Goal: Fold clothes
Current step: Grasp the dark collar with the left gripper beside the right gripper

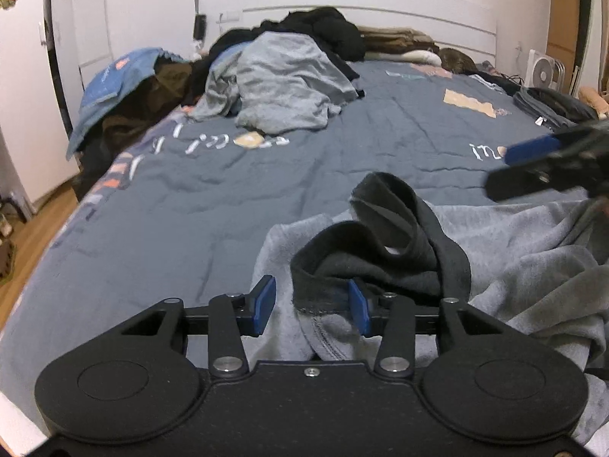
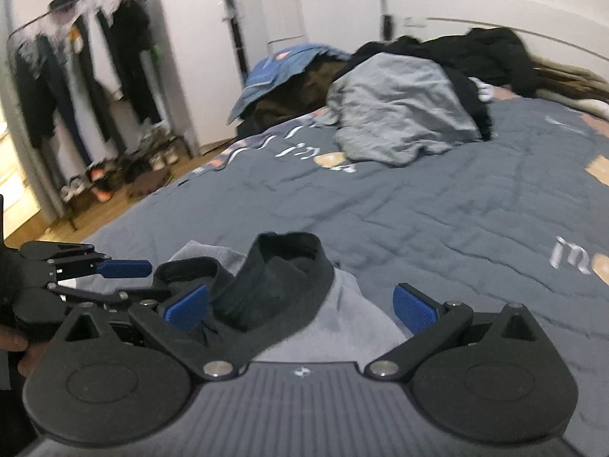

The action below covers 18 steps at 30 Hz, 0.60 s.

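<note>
The grey garment (image 1: 514, 266) lies crumpled on the near part of the bed (image 1: 304, 160), its dark ribbed collar (image 1: 384, 243) standing up and opening toward the far headboard. The left gripper (image 1: 312, 304) sits at the collar's near left edge with jaws part-way apart, fabric between the blue pads (image 1: 266, 304), though a firm clamp cannot be confirmed. The right gripper (image 2: 300, 308) stands wide apart just behind the collar (image 2: 274, 278), the garment's (image 2: 342, 323) long axis running left-right across the near bed edge.
</note>
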Tool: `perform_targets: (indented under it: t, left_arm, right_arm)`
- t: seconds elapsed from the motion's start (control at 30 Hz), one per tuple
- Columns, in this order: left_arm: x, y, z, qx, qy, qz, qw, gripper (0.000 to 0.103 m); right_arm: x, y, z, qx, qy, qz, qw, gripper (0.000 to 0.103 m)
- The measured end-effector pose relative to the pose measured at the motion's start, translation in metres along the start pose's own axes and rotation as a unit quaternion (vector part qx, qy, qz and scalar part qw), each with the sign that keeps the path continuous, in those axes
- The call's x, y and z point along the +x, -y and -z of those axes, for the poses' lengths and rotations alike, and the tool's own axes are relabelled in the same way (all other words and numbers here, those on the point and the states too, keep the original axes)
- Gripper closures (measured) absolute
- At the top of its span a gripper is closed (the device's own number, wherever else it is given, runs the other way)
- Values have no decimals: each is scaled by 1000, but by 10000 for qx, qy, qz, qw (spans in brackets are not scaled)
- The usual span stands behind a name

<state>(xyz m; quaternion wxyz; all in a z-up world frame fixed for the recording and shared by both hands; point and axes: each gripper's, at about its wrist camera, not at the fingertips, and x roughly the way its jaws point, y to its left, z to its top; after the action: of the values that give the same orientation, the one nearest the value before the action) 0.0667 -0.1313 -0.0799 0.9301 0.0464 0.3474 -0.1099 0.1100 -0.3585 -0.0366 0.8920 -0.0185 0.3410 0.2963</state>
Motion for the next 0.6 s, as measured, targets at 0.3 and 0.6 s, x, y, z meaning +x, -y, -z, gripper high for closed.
perform_targets:
  t: [0.3, 0.6]
  left_arm:
    - [6, -6, -1, -182, -164, 249, 9994, 77]
    - [7, -12, -2, -365, -196, 401, 9983, 84]
  right_arm:
    - [65, 4, -18, -341, -852, -187, 9956, 2]
    - [93, 9, -21, -341, -1094, -370, 9927, 18]
